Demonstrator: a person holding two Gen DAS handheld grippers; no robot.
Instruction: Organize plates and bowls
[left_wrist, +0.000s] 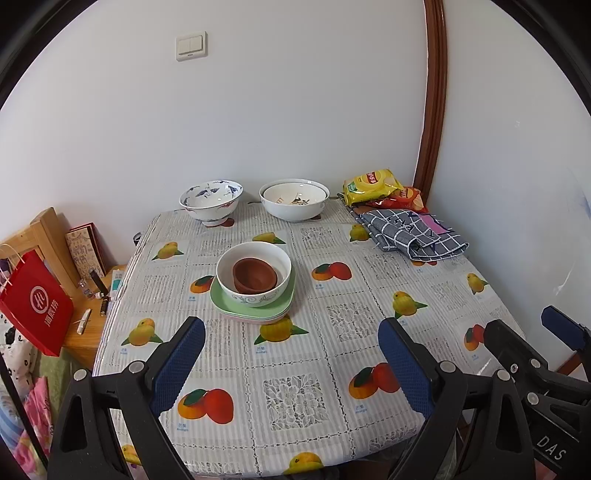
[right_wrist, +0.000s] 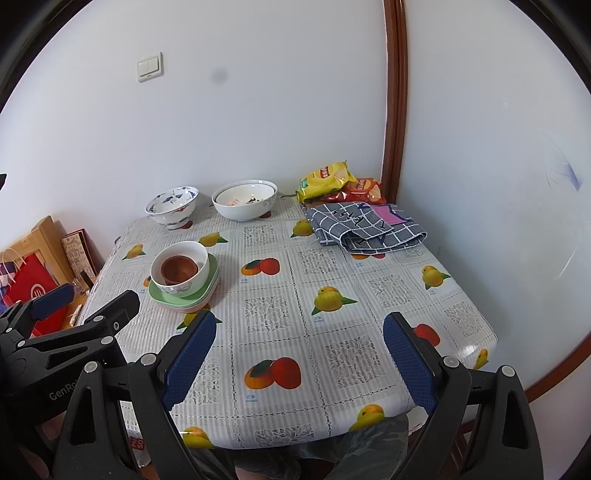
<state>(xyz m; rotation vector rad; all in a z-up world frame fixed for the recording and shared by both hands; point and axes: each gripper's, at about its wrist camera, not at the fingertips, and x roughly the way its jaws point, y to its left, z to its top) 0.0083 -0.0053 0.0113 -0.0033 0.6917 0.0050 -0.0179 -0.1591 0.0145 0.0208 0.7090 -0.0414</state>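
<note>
Both grippers, left gripper and right gripper, hover at the table's near edge, fingers spread wide, nothing between them. Mid-table left: brown cups nested in a white bowl on stacked plates; likely ceramic, stiff, slick, breakable, so I'd pinch the bowl rim. By the far wall stand a blue-patterned bowl and nested white bowls, heavier-looking; same rim grip.
</note>
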